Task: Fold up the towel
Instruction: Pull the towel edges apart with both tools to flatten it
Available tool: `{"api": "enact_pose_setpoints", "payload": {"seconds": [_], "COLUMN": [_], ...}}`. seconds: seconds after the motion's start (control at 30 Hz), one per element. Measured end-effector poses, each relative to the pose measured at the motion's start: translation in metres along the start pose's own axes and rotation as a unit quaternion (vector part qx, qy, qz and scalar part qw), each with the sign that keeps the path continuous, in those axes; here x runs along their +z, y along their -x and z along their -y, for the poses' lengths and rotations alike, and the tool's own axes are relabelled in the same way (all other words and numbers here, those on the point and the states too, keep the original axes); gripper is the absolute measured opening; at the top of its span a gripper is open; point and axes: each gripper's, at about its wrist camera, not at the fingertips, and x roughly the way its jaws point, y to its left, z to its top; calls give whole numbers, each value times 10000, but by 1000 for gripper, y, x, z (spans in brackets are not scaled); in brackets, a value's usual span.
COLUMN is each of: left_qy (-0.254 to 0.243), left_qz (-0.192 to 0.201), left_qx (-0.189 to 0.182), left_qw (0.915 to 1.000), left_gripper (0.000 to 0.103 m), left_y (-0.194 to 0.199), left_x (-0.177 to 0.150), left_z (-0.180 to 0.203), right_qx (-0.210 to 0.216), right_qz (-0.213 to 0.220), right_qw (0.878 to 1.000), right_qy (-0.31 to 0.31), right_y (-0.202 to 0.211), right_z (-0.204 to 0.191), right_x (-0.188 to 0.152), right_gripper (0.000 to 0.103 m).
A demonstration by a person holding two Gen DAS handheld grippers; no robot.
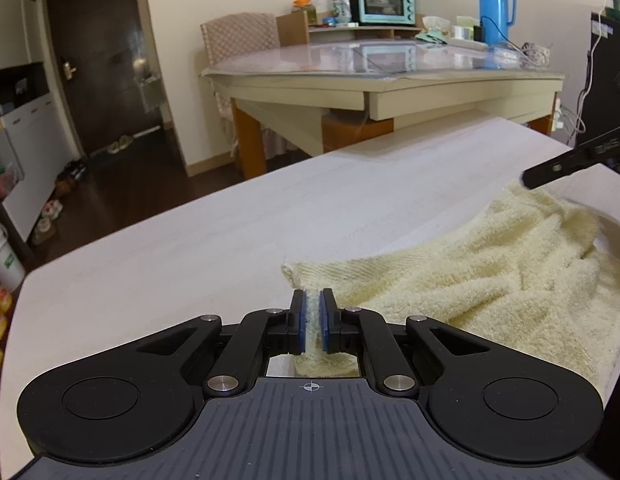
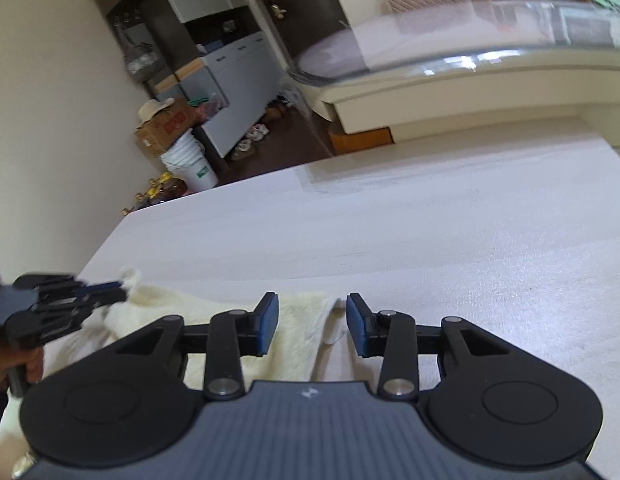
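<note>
Left wrist view: the left claw (image 1: 312,322) is clamped narrow on a corner of the towel (image 1: 482,280), with pale terry pinched between its blue pads. The towel is cream, thick and looped in texture, with a ribbed woven band along its hem; it lies rumpled in soft folds toward the desk's right edge. The desk (image 1: 189,248) has a matt whitish top with a faint grain and a rounded near-left corner. A broad bare stretch runs from the towel to the left and far edges. One black finger of the right claw (image 1: 566,166) reaches in from the right, above the towel's far end. Beyond stands a dining table (image 1: 382,76) with a glossy clear cover.

Right wrist view: the right claw (image 2: 312,322) stands partly open, its flat blue pads apart and pressing on nothing. Between them lies the towel's (image 2: 297,320) right edge with a loose thread. The left claw (image 2: 121,286), at the left border, grips a frayed white corner of the towel. The desk (image 2: 450,232) ahead and to the right is bare up to its far edge.
</note>
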Motion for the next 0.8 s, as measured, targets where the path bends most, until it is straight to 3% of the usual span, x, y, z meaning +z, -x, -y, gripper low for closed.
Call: {"api": "enact_pose_setpoints", "payload": {"seconds": [0.03, 0.13, 0.47, 0.8], "left_qy": [9, 65, 295, 573], "left_qz": [6, 76, 395, 136], "left_qx": [-1, 21, 402, 704], "left_qw": [10000, 9999, 9980, 9958], "left_gripper": [7, 7, 7, 8], "left_y": [1, 3, -17, -55], "left_x": [-2, -4, 22, 30], "left_z": [0, -1, -14, -30], "right_qx": [19, 94, -1, -314], "right_qz": [-20, 15, 614, 304], "right_qw": [10000, 10000, 9953, 9963], "right_qy": [-27, -11, 747, 735], "right_y": [-5, -11, -13, -59], "right_z": [0, -1, -20, -5], "right_x": [0, -1, 28, 41], "right_gripper": [36, 9, 8, 11]}}
